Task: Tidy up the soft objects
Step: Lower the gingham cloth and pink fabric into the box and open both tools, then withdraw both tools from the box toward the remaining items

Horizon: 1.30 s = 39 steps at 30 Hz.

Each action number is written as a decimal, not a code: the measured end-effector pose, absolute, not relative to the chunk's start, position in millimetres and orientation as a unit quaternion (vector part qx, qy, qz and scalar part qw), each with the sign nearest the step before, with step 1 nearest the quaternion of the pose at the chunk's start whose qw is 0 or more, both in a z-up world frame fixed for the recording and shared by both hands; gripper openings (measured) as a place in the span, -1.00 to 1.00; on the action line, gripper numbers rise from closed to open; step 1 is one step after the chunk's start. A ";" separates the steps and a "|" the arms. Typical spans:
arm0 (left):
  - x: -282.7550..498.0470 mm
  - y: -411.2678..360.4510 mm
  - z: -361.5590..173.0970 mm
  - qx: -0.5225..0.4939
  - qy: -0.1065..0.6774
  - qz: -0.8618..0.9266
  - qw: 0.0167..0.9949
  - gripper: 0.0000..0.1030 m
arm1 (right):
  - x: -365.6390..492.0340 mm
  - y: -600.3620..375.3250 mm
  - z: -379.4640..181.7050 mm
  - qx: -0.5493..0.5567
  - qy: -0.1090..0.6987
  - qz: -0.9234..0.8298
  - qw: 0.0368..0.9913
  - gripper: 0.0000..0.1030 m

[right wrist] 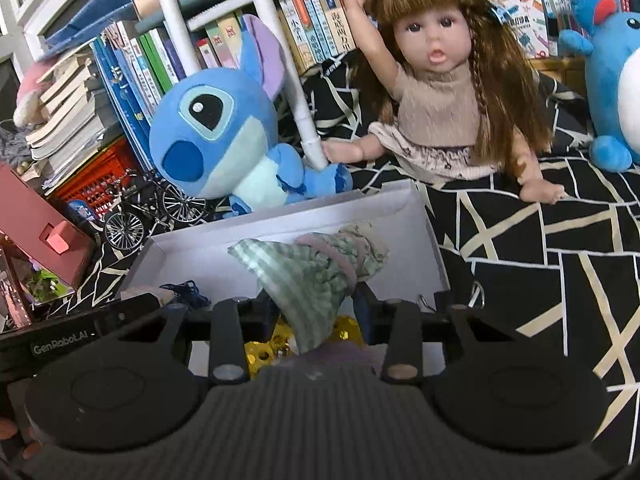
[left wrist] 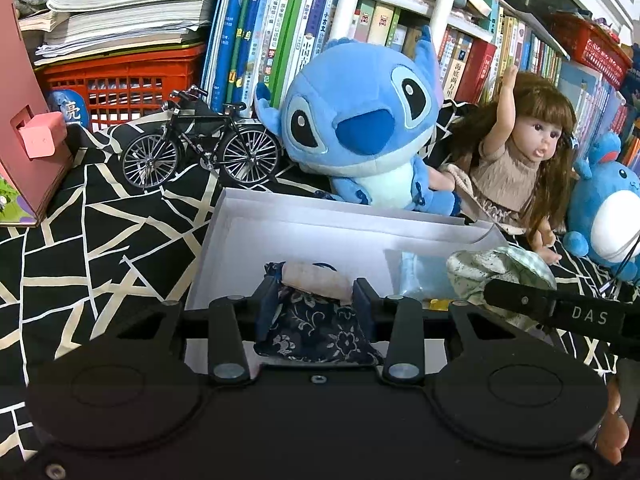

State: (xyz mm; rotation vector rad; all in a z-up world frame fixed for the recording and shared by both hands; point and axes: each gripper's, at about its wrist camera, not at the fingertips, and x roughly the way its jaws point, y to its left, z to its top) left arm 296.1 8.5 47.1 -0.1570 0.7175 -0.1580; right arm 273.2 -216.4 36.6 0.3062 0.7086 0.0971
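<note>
An open white box (left wrist: 236, 240) lies on the black patterned cloth. My left gripper (left wrist: 314, 304) is low over the box's near part, shut on a navy floral pouch (left wrist: 320, 332). A pale pink roll (left wrist: 316, 280) lies at the pouch's far end. My right gripper (right wrist: 316, 308) is shut on a green striped cloth bundle (right wrist: 320, 272) over the right half of the box (right wrist: 424, 224). In the left wrist view that bundle (left wrist: 500, 268) sits at the box's right side. A gold sequined piece (right wrist: 260, 354) shows beneath the bundle, and a light blue item (left wrist: 420, 276) lies inside the box.
Behind the box sit a blue alien plush (left wrist: 360, 128), a long-haired doll (left wrist: 520, 152) and a round blue plush (left wrist: 608, 216). A model bicycle (left wrist: 200, 152), a red crate (left wrist: 120, 80) under stacked papers and a pink box (left wrist: 24, 120) stand at the left. Bookshelves close off the back.
</note>
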 end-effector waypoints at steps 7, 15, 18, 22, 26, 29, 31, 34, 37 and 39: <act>295.5 8.3 45.6 -0.075 0.351 -0.077 0.930 -0.09 | 272.7 -219.4 33.5 0.155 0.348 0.046 0.923 -0.08; 286.5 6.5 51.3 -0.067 0.341 -0.081 0.934 0.30 | 264.7 -217.7 40.0 0.144 0.336 0.054 0.929 0.25; 281.3 6.2 54.2 -0.061 0.336 -0.080 0.936 0.43 | 259.7 -216.9 43.0 0.133 0.330 0.054 0.933 0.33; 273.9 7.0 59.7 -0.058 0.329 -0.080 0.939 0.54 | 251.5 -218.2 48.2 0.128 0.318 0.057 0.938 0.44; 264.3 8.8 66.1 -0.059 0.322 -0.087 0.941 0.61 | 241.9 -218.8 55.0 0.126 0.305 0.062 0.942 0.51; 256.0 9.1 70.2 -0.059 0.316 -0.090 0.943 0.63 | 233.2 -216.9 60.3 0.119 0.295 0.068 0.946 0.56; 249.9 9.6 72.9 -0.058 0.308 -0.094 0.945 0.65 | 226.6 -214.9 63.6 0.113 0.287 0.072 0.949 0.59; 239.7 8.6 77.4 -0.052 0.298 -0.097 0.948 0.68 | 216.3 -210.5 68.5 0.100 0.275 0.079 0.953 0.64; 228.9 8.7 81.4 -0.051 0.290 -0.106 0.950 0.69 | 205.2 -205.8 72.9 0.085 0.263 0.086 0.957 0.66; 221.6 9.5 83.2 -0.053 0.288 -0.110 0.950 0.70 | 197.9 -203.7 75.5 0.079 0.255 0.090 0.959 0.68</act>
